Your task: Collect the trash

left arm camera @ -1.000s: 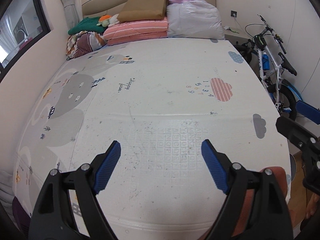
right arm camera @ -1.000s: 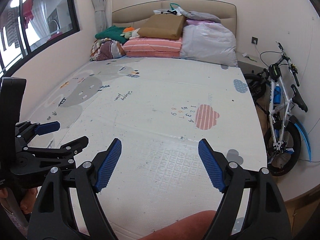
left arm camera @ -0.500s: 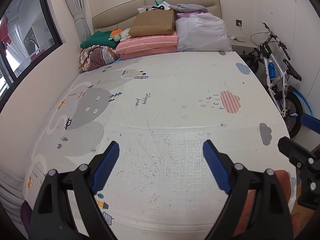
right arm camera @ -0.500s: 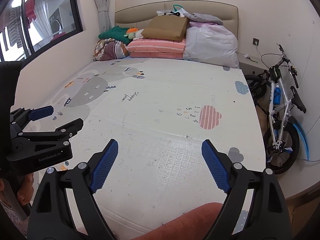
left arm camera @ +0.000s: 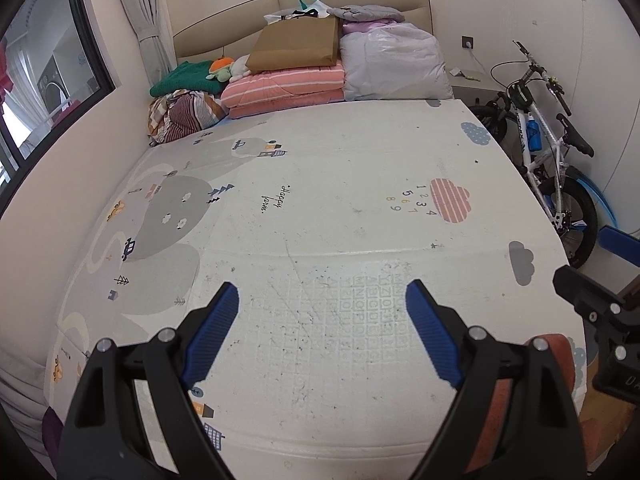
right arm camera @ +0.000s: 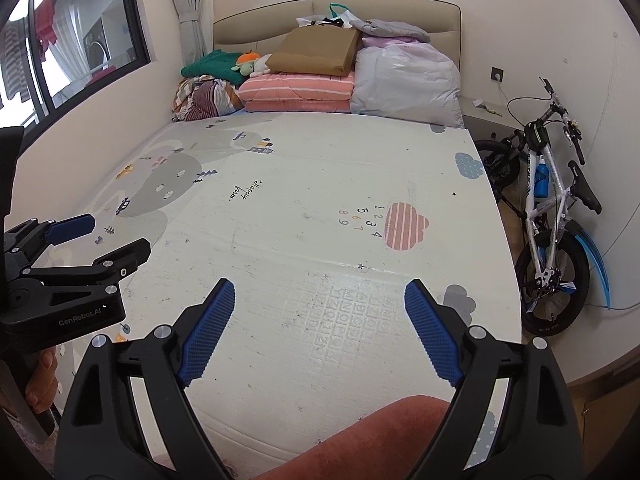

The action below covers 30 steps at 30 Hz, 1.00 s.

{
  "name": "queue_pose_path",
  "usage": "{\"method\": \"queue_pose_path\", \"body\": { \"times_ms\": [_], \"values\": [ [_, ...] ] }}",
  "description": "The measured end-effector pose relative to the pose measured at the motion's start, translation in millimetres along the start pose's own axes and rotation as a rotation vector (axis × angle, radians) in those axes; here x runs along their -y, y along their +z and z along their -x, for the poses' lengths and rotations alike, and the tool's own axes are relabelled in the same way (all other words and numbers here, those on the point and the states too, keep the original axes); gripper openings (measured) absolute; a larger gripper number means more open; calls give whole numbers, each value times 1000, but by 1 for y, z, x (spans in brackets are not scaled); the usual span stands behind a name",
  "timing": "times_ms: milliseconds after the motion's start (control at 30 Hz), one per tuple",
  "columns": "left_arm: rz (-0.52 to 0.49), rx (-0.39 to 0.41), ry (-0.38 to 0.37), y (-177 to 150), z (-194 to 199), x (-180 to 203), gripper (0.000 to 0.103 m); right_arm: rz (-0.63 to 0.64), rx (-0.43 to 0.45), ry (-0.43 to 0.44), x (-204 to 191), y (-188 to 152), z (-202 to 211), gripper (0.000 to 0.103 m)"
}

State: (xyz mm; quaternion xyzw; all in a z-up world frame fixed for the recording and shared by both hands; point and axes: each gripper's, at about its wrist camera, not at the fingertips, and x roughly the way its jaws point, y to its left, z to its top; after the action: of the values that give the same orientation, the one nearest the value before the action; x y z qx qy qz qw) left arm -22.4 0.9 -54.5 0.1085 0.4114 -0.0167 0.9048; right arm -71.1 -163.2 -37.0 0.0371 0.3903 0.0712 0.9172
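Left tongs [left arm camera: 322, 334]: jaws wide apart, nothing between the blue pads [left arm camera: 210, 338], hanging over the near end of the mat [left arm camera: 320, 208].
Right tongs [right arm camera: 318, 332]: also spread wide and holding nothing, over the mat's near end too, just right of the left tongs [right arm camera: 96, 240].
Mat: kids' play mat with clouds, numbers and little houses, covers pretty much the whole bed, looks scuffed with dark specks near the tongs.
Trash: honestly can't pick out any clear piece on the mat, only tiny specks, too small to tell what they are.
Far end of mat: pile of bedding [left arm camera: 284, 88], a brown paper bag [left arm camera: 296, 46] on top of it, and a big bagged quilt [left arm camera: 394, 66] on the right.
Right of mat: bike [right arm camera: 548, 200] leaning at the wall.
Left of mat: window [right arm camera: 68, 48] and curtain [right arm camera: 188, 12].
Person: a hand [right arm camera: 40, 380] shows under the left tongs, and a reddish sleeve or knee [right arm camera: 360, 440] at the mat's near edge, can't tell which.
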Motion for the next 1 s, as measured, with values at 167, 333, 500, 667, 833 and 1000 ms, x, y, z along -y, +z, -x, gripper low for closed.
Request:
{"method": "queue_pose_path", "body": {
  "times_ms": [167, 333, 500, 667, 833, 1000],
  "values": [
    [-12, 11, -10, -1, 4, 2, 85, -6, 6, -1, 1, 0, 2, 84],
    [-16, 8, -27, -1, 2, 2, 85, -14, 17, 3, 4, 1, 4, 84],
    [-25, 3, -42, -1, 2, 3, 85, 2, 18, 11, 2, 2, 6, 84],
    [-39, 9, -59, -2, 5, 4, 85, 26, 3, 32, -4, 1, 3, 84],
    [-43, 14, -79, -2, 8, 4, 85, 35, 4, 35, -6, 3, 5, 84],
    [-48, 19, -88, -2, 10, 4, 85, 32, -3, 30, -3, 3, 3, 84]
  ]
}}
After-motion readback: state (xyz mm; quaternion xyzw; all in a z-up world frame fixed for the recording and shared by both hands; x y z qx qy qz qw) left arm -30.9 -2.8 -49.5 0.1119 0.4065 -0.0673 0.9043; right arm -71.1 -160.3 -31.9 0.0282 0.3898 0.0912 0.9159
